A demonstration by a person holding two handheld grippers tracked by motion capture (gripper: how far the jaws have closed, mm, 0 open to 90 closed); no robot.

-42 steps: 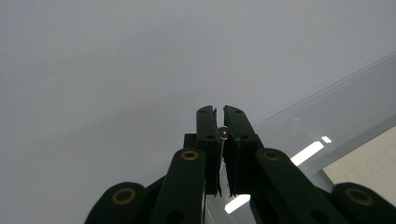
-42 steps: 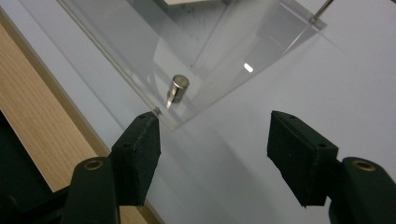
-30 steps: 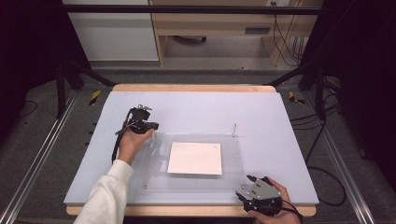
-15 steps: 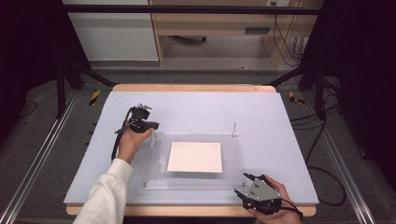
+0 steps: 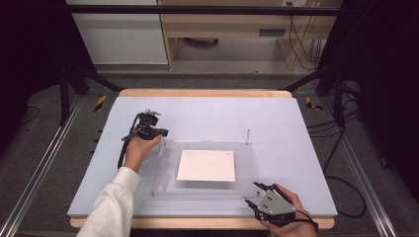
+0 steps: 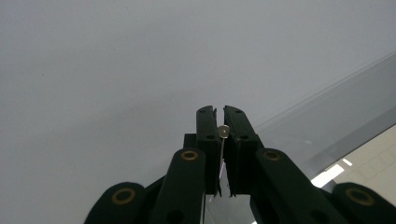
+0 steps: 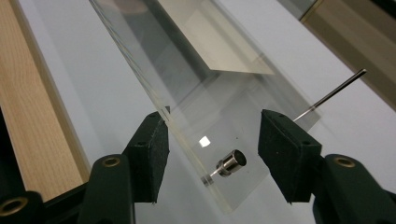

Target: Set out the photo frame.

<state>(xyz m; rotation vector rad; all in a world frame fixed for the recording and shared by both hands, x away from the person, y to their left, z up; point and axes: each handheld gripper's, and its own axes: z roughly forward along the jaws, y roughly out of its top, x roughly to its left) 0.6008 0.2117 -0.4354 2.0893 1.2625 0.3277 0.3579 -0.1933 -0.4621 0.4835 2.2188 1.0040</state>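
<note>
Work: I was putting a clear plastic frame [image 5: 205,170] together on the table [image 5: 207,113], with a white sheet [image 5: 206,165] inside it.
Frame: it lay flat in the middle of the table, between my two hands.
Left hand-held gripper [image 5: 159,133]: it was clenched tight on a thin metal pin [image 6: 223,132] at the far left corner of the frame.
Right hand-held gripper [image 5: 253,193]: its jaws had just been closing, but they were not touching anything yet. A small metal cap [image 7: 231,163] at the near right corner sat between them, with a gap on each side.
Feel of the frame: I think it was stiff, smooth and slippery, and it could scratch or crack.
Feel of the pins and cap: tiny, hard and light. I think they could roll away or slip out.
Best place to hold: the cap by its round sides, the pin near its top, the frame by its edges.
Count: one frame, one white sheet, one metal cap, and two upright pins I could see, the other [image 5: 247,136] at the far right corner.
Hand-held grippers: two.
</note>
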